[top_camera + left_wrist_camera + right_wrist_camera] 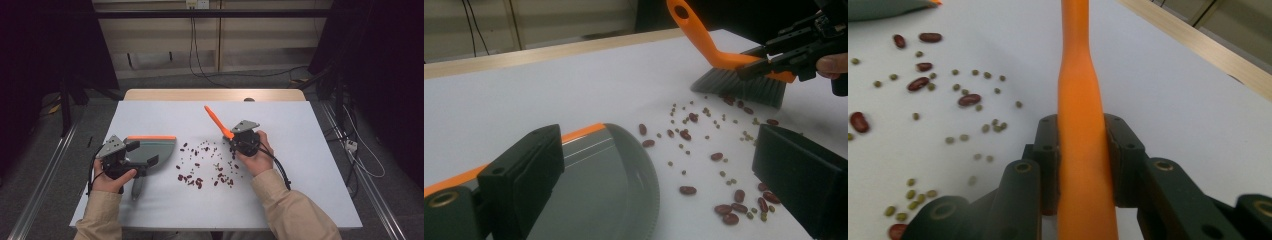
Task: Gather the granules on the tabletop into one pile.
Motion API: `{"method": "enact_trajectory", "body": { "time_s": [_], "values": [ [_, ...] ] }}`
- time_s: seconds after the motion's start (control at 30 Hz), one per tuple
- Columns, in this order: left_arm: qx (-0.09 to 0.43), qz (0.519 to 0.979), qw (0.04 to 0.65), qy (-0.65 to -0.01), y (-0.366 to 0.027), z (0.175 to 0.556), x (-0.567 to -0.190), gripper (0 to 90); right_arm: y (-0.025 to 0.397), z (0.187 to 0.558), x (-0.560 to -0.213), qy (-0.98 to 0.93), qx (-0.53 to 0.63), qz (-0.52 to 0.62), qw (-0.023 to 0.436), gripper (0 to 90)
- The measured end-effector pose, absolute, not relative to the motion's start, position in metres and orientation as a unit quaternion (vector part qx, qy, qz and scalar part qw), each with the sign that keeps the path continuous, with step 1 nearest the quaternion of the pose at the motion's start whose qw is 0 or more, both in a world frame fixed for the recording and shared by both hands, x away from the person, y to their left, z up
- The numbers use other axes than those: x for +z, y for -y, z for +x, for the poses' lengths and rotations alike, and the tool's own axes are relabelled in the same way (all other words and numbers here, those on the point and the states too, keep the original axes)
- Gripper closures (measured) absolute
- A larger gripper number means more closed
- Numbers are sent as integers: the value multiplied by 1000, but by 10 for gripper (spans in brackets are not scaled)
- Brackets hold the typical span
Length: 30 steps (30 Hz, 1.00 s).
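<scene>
1. Step in hand, as I judge it: sweeping spilled beans (205, 165) into the dustpan (152, 150). Brush is set down at the far-right edge of the spill; the stroke toward the pan looks abt to start.
2. My right gripper (1080, 150) has both jaws pressed against the orange brush handle (1079, 100), pinching it firmly. In the high view the brush (220, 124) sits right of the bean patch, handle angling up and away.
3. My left gripper (117, 157) is at the dustpan, left of the beans. In the left gripper view the jaws stand wide, w/ the pan between them; can't tell if they actually grip it or its handle.
4. Dustpan mouth faces the beans, its curved lip just left of the nearest ones, not touching them. It lies flat on the table (300, 165).
5. Next move calls for: drag bristles (744, 87) low across the table toward the pan, keeping the pan lip pressed down so small ones don't slip under.
6. Materials: pan is smooth grey plastic w/ an orange strip on the back edge and fine ridges on the lip. Brush has an orange plastic handle w/ a hang hole and dark grey stiff-looking bristles.
7. Beans: glossy dark-red kidney shapes plus tiny round olive-green ones, prob. prone to rolling. Table is matte white.
</scene>
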<state>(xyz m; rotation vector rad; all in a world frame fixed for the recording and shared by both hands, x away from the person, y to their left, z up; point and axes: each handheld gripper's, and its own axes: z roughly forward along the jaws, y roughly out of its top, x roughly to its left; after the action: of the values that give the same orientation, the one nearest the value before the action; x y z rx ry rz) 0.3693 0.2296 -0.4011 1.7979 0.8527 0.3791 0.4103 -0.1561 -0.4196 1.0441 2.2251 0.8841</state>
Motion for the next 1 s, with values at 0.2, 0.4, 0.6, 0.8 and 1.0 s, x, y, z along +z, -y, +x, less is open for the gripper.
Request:
{"method": "enact_trajectory", "body": {
  "time_s": [0.2,0.4,0.6,0.8,1.0],
  "values": [
    [161,755,529,-352,-229,368,-400,65,152,404,-419,-823,337,383,249,714],
    [159,756,529,-351,-228,369,-401,65,144,393,-418,-833,337,366,244,713],
    [158,756,530,-349,-227,370,-401,65,139,385,-418,-834,341,358,246,713],
    [158,756,530,-349,-227,370,-401,65,131,378,-417,-838,344,349,239,713],
    [159,755,531,-349,-228,369,-400,66,129,373,-416,-840,351,341,233,713]
  ]
}}
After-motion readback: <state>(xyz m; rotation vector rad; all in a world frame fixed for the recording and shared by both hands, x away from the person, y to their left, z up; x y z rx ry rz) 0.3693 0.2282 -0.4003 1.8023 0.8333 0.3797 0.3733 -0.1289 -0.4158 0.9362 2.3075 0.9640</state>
